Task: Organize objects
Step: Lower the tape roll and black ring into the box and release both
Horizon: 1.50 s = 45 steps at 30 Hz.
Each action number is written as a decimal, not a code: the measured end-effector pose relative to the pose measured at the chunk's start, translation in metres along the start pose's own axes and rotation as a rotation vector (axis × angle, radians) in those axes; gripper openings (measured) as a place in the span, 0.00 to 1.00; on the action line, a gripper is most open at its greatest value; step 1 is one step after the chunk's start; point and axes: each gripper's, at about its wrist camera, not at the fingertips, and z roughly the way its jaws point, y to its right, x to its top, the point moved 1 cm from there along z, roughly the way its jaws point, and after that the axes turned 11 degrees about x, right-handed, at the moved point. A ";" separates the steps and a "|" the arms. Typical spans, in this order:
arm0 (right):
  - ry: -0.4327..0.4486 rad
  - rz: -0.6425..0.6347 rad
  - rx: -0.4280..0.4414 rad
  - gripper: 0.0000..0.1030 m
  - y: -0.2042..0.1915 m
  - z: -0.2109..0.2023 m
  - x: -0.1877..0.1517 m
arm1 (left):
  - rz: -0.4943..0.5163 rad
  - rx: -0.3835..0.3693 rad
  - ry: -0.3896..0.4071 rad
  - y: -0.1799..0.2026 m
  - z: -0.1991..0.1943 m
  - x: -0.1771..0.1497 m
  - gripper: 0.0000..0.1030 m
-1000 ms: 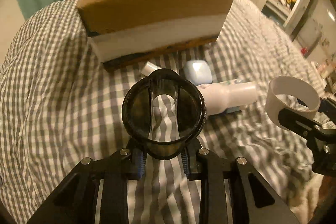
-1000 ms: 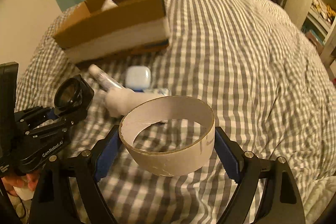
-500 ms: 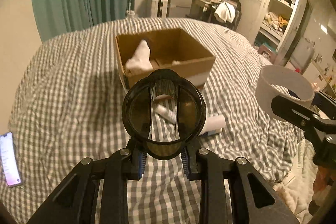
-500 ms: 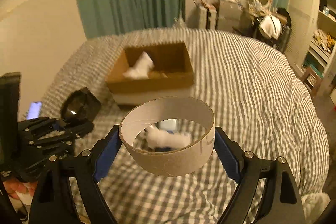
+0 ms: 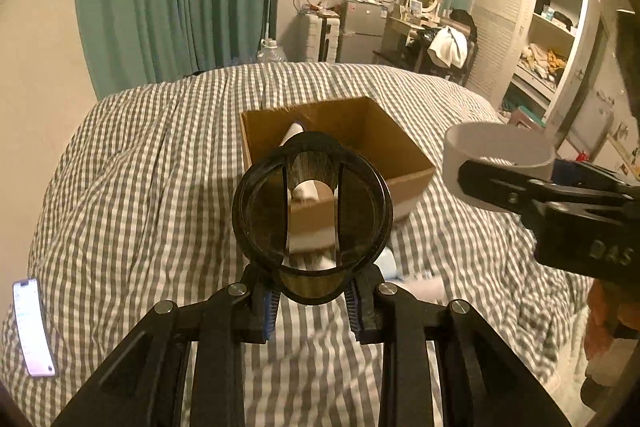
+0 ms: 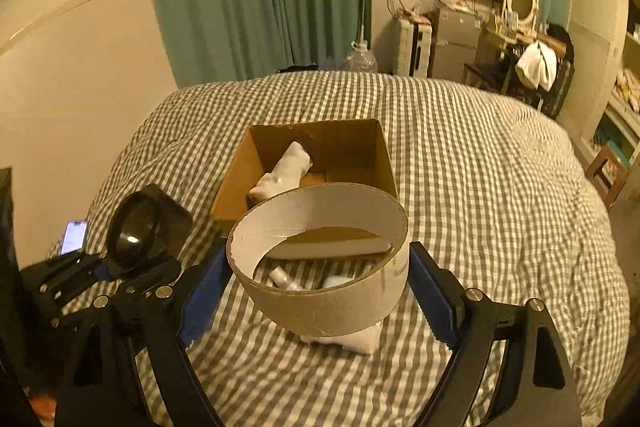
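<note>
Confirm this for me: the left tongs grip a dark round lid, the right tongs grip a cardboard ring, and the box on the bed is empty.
Not quite. The box isn't empty: the right wrist view shows a white sock lying inside. The left tongs do grip the dark round lid, and the right tongs the cardboard ring.

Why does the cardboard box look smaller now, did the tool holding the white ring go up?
Yes. The right tool with the white ring rose: the cardboard box now shows its inside from above.
</note>
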 end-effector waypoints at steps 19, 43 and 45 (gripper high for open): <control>-0.081 0.129 0.037 0.83 0.077 0.141 0.071 | 0.002 0.008 -0.066 0.027 0.133 0.060 0.27; 0.037 0.193 0.107 0.90 0.081 0.057 0.095 | -0.102 -0.061 -0.057 0.019 0.060 0.068 0.89; 0.062 0.163 0.094 0.91 0.066 0.033 0.099 | -0.101 -0.046 -0.045 0.018 0.039 0.071 0.90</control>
